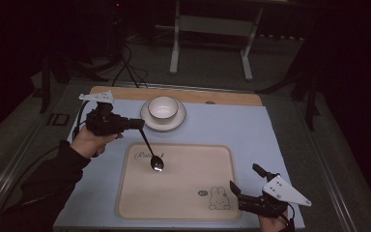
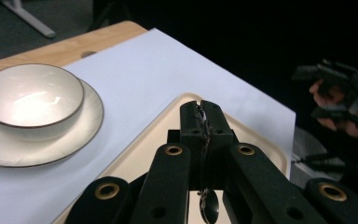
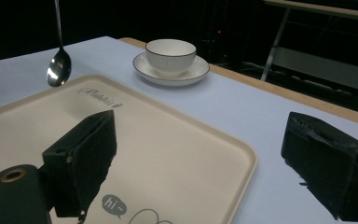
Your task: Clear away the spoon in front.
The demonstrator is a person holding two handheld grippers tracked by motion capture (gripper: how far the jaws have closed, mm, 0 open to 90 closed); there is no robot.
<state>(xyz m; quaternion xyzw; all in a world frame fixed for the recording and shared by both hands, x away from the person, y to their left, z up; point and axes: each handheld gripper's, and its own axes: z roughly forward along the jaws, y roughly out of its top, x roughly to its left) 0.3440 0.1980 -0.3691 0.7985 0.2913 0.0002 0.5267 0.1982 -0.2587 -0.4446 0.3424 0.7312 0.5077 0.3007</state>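
High view. The worktop (image 1: pixel 275 140) carried a pale blue mat, with a beige tray (image 1: pixel 183 193) on its near half and a white bowl (image 1: pixel 163 107) on a saucer (image 1: pixel 163 123) near the far edge. The left gripper (image 1: pixel 137 124), held in the person's left hand (image 1: pixel 89 142), sat left of the tray with its jaws closed on the handle of a spoon (image 1: pixel 152 154). The spoon slanted down and to the right, its bowl end over the tray's upper-left part beside the printed script; whether it touched the tray could not be told. The right gripper (image 1: pixel 244 186) lay at the tray's lower-right corner, near a rabbit print, with its jaws set wide apart.

Left gripper view. The left gripper (image 2: pixel 201 116) had its jaws pressed together on the thin spoon (image 2: pixel 209 207) handle, and the spoon's bowl end hung below between the jaw arms. The bowl (image 2: pixel 30 100) and saucer (image 2: pixel 74 140) lay to the left, the tray (image 2: pixel 261 140) ahead, and the right gripper (image 2: pixel 340 91) well apart at the right.

Right gripper view. The right gripper (image 3: pixel 200 163) had its jaws wide, holding nothing, above the tray (image 3: pixel 168 140). The spoon (image 3: pixel 58 65) hung near-vertical over the tray's far corner. The bowl (image 3: pixel 170 55) sat in its saucer (image 3: pixel 196 72) beyond.
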